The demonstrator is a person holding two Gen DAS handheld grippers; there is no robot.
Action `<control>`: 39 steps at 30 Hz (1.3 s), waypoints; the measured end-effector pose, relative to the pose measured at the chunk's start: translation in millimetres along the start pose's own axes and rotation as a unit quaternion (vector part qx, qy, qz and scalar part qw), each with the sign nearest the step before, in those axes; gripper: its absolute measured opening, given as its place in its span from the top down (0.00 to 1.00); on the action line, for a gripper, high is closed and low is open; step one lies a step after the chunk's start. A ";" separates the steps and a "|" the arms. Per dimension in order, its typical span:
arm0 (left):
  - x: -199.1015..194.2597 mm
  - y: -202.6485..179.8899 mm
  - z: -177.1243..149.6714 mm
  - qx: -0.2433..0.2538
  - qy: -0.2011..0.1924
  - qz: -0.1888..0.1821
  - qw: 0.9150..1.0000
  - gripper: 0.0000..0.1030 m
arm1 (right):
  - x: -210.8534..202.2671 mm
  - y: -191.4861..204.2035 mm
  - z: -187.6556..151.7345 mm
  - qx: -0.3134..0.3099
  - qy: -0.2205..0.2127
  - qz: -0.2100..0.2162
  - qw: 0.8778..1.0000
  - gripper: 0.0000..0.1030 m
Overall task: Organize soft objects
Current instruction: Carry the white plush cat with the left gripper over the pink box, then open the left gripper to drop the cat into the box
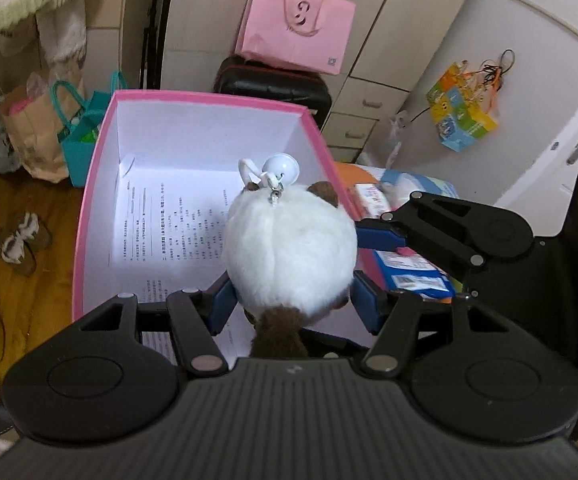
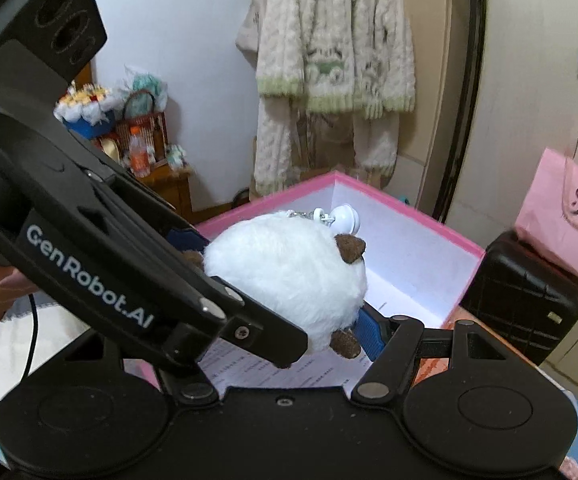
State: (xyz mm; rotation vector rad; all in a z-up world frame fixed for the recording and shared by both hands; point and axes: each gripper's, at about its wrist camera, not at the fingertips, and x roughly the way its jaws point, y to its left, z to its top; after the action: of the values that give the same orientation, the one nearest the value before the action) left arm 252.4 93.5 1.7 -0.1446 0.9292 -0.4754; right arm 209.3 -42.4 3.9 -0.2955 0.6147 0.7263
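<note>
White plush [image 1: 289,248] between both claws; pink box [image 1: 89,216] beneath.

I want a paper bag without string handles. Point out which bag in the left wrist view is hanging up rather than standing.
The colourful cartoon bag, hung by orange cords on the white door. The pink bag stands on the black suitcase, and the teal bag stands on the floor.

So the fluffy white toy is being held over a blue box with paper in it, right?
Not quite. The box is pink, not blue; the left wrist view shows its pink rim and white inside. The rest is right: the fluffy white toy is held above it by the left gripper, and printed paper lies inside.
</note>
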 end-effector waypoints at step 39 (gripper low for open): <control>-32.8 -10.8 -9.1 0.070 -0.049 0.064 0.994 0.38 | 6.3 -5.9 9.6 -0.046 0.061 -0.035 0.996 0.19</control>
State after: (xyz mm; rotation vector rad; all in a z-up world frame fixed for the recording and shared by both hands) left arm 225.0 99.6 23.9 0.0187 0.8008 -0.4104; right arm 221.1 -38.9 7.9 -0.4469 0.6848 0.6743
